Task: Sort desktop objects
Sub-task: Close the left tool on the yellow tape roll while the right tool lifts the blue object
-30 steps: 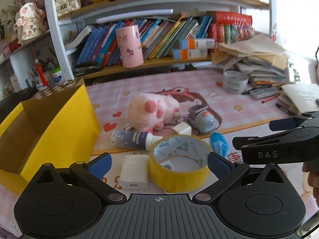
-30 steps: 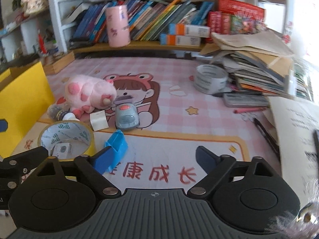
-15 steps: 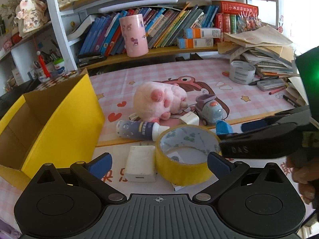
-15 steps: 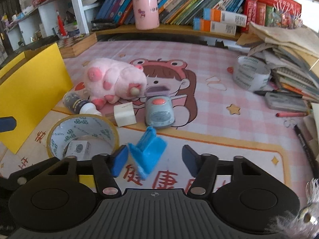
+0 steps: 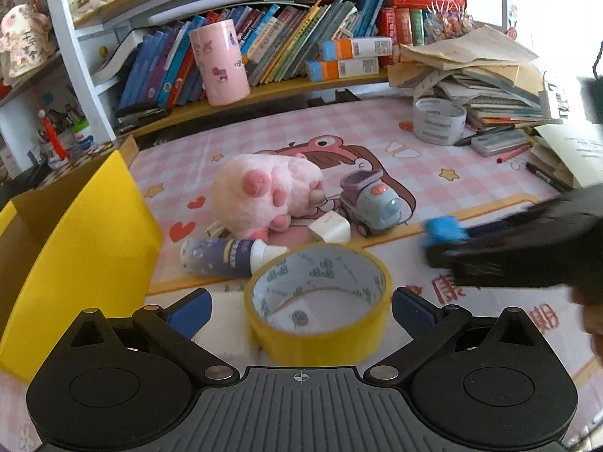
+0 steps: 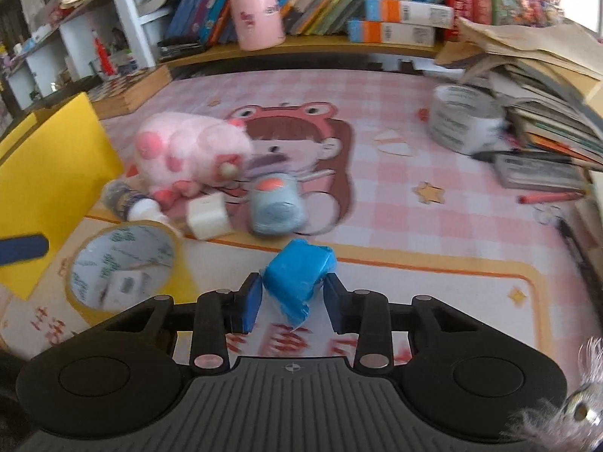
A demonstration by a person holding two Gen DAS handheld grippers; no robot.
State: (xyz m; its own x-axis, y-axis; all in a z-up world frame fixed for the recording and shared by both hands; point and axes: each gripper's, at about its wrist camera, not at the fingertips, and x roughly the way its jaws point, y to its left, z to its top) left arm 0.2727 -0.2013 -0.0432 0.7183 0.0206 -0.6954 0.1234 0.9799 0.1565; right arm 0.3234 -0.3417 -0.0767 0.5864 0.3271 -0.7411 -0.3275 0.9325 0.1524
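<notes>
Nearest the right wrist camera, the right gripper (image 6: 292,297) is pinching a small bright blue plastic block (image 6: 299,277) between its blue pads, its jaws having just been closing onto it; the gripper is angling downward over the white front strip of the pink checked cartoon mat (image 6: 433,196) that covers the counter. From the left wrist view the same gripper is reaching in from the right edge as a blurred black body, with the blue block (image 5: 443,230) at its tip and part of a person's hand (image 5: 591,324) behind it.

Low in the left wrist view, the left gripper (image 5: 300,303) is standing spread wide, also tilting downward, with a roll of yellow adhesive tape (image 5: 318,303) lying flat between its fingers; the pads are apart from the roll. A small white item is showing inside the roll's ring. To the left, an open yellow cardboard box (image 5: 90,241) is standing on the counter.

Just beyond the roll, a purple bottle with a white cap (image 5: 230,258) is lying on its side, a small white cube (image 5: 329,229) beside it. Behind these, a fluffy pink plush paw (image 5: 264,194) is resting next to a grey and purple toy car (image 5: 371,203). Farther back right, a grey tape roll (image 5: 439,120) is sitting by a stack of papers and books (image 5: 486,86). On the far shelf, a pink cylindrical tin (image 5: 219,64) is standing upright before leaning books.
</notes>
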